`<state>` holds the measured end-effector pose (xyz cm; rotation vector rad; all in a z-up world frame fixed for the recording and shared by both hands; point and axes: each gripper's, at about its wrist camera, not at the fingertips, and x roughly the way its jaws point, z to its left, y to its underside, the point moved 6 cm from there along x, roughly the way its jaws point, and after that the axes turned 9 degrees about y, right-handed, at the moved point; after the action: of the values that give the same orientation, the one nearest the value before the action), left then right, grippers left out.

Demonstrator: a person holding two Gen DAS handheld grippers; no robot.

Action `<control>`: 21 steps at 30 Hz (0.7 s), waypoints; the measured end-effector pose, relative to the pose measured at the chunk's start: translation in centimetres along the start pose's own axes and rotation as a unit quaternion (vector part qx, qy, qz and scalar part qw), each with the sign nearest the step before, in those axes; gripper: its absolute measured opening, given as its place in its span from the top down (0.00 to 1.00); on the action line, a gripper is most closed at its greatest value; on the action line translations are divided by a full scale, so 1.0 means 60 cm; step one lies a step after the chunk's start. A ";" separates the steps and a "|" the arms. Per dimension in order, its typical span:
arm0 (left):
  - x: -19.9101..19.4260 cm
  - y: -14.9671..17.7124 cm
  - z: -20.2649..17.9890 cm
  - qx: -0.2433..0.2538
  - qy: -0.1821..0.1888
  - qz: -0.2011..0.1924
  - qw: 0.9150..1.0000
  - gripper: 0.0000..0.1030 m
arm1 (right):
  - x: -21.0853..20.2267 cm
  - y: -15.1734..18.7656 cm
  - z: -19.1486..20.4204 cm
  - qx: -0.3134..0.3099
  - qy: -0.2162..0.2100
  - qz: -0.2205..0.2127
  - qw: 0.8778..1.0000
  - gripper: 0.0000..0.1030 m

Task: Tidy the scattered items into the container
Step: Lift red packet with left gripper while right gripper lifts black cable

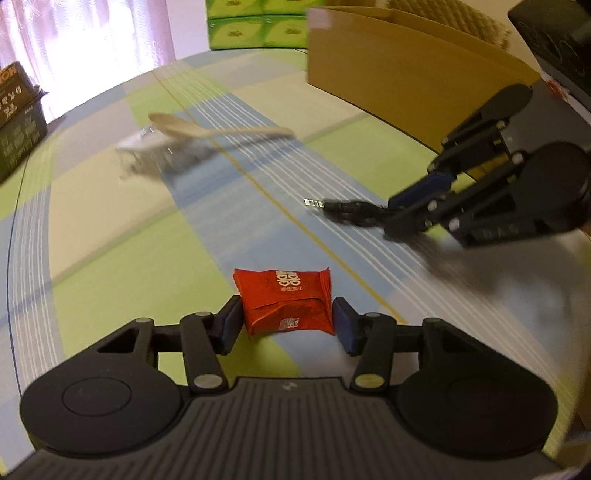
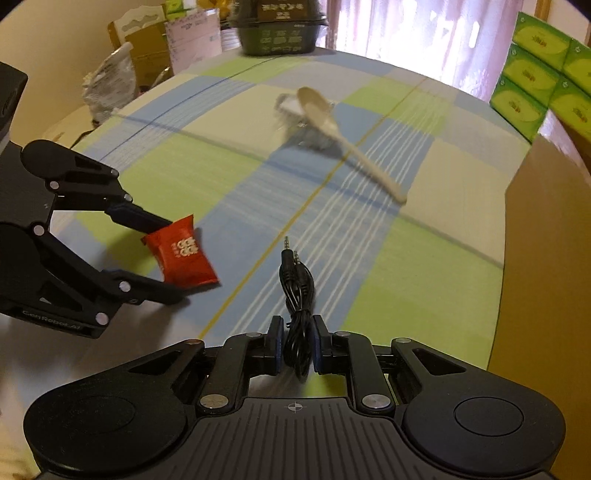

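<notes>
A red snack packet (image 1: 286,302) sits between the fingers of my left gripper (image 1: 287,308), which is shut on it just above the checked tablecloth. The right wrist view shows the same packet (image 2: 181,254) in the left gripper (image 2: 175,258). My right gripper (image 2: 297,325) is shut on a coiled black audio cable (image 2: 297,280), whose plugs point forward. From the left wrist view the right gripper (image 1: 400,206) holds the cable (image 1: 347,210) low over the table. A brown cardboard box (image 1: 388,81) (image 2: 546,258) stands at the table's edge.
A wooden spoon (image 1: 221,129) (image 2: 343,129) lies partly over a blurred clear packet (image 1: 147,155) (image 2: 291,107) mid-table. Green tissue boxes (image 1: 255,26) (image 2: 535,81) are stacked behind the cardboard box. A dark green container (image 1: 14,122) (image 2: 280,33) stands at the far table edge.
</notes>
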<state>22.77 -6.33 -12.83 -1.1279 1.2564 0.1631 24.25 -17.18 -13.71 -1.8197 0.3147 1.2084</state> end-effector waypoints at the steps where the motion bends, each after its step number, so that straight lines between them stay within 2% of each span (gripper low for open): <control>1: -0.008 0.009 -0.010 0.000 -0.002 0.001 1.000 0.54 | -0.011 0.012 0.006 0.002 -0.002 0.000 1.000 0.81; 7: -0.036 0.053 -0.055 -0.016 -0.001 -0.002 1.000 0.50 | -0.057 0.060 0.031 0.028 0.003 -0.015 0.999 0.81; 9: -0.037 0.061 -0.062 -0.018 -0.008 -0.001 1.000 0.44 | -0.062 0.067 0.034 0.032 0.011 -0.022 0.999 0.81; 17: -0.048 0.063 -0.067 -0.027 -0.037 -0.019 0.999 0.29 | -0.054 0.059 0.027 0.040 0.022 -0.028 0.999 0.80; 21: -0.047 0.063 -0.065 -0.035 -0.044 -0.022 0.998 0.26 | -0.042 0.058 0.023 0.046 0.023 -0.025 0.998 0.80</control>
<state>16.69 -6.07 -12.32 -1.1948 1.1543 0.2221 20.01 -18.70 -13.66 -1.7663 0.3430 1.1016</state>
